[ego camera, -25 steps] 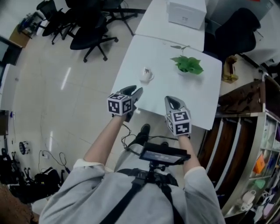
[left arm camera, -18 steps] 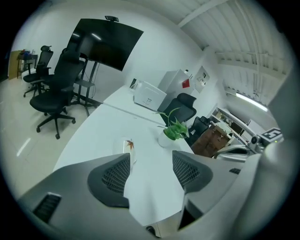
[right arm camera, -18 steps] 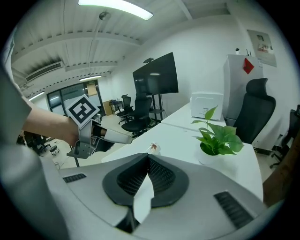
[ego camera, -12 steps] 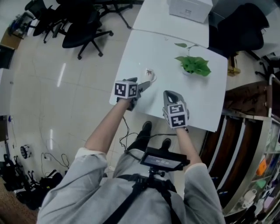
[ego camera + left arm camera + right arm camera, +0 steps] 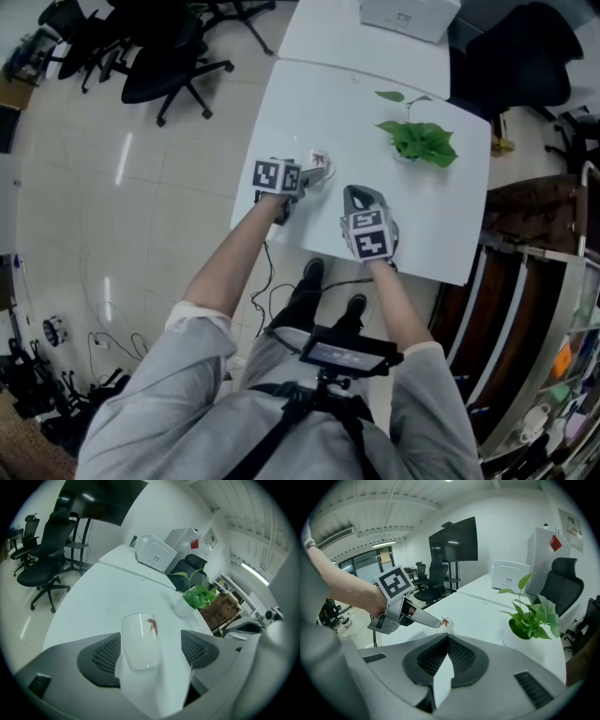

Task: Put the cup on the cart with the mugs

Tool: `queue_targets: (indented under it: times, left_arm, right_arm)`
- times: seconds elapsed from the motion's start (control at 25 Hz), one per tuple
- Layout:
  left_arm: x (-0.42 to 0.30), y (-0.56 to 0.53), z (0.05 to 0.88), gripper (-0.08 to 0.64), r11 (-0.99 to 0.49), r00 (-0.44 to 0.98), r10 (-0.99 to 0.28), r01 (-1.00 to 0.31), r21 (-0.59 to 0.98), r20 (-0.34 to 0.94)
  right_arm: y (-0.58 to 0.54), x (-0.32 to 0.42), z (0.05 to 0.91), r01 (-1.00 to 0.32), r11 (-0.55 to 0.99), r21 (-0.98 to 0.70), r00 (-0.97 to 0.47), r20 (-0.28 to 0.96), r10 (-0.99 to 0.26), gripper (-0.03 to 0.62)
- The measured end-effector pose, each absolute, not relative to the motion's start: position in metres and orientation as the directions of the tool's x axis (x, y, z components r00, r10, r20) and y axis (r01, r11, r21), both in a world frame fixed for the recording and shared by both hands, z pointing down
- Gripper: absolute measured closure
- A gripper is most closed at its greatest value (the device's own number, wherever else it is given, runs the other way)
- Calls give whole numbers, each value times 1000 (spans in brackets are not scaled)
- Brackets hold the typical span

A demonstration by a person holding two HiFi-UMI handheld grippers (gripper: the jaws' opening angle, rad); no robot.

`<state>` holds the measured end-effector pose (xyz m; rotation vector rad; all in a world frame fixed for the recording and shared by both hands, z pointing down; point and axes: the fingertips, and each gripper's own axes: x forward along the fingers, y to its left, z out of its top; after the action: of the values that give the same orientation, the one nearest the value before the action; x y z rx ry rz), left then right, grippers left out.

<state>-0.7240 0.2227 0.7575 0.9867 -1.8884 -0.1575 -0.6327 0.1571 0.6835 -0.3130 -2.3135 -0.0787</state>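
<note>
A white cup (image 5: 140,639) with a small red leaf mark stands upright on the white table (image 5: 375,220), near its left edge. My left gripper (image 5: 151,643) is open, with one jaw on each side of the cup. Its jaws have just been opening, and a gap shows between the right pad and the cup. In the head view the cup (image 5: 320,161) sits at the tip of the left gripper (image 5: 314,175). My right gripper (image 5: 361,199) hovers over the table just right of it, its jaws closed with nothing between them. The right gripper view shows the left gripper (image 5: 433,620) at the cup (image 5: 445,620).
A potted green plant (image 5: 417,141) stands on the table beyond the cup. A white box (image 5: 408,14) sits on the adjoining far table. Black office chairs (image 5: 169,66) stand on the floor at left. Shelving (image 5: 553,309) lines the right edge.
Both grippers have moved forward and down towards the cup. The left jaws have spread wide and now flank the cup. The right jaws stay closed.
</note>
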Motion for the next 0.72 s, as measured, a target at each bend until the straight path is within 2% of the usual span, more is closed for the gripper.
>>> queue_targets:
  times: [0.24, 0.72]
  left_arm:
    - [-735, 212, 775, 147, 664, -180, -667, -584, 467, 723]
    - [-736, 208, 809, 160, 704, -113, -602, -544, 458, 790]
  right_arm:
    - [155, -640, 690, 229, 973, -42, -656, 732, 186, 595]
    - [142, -636, 700, 186, 981, -52, -648, 744, 162, 595]
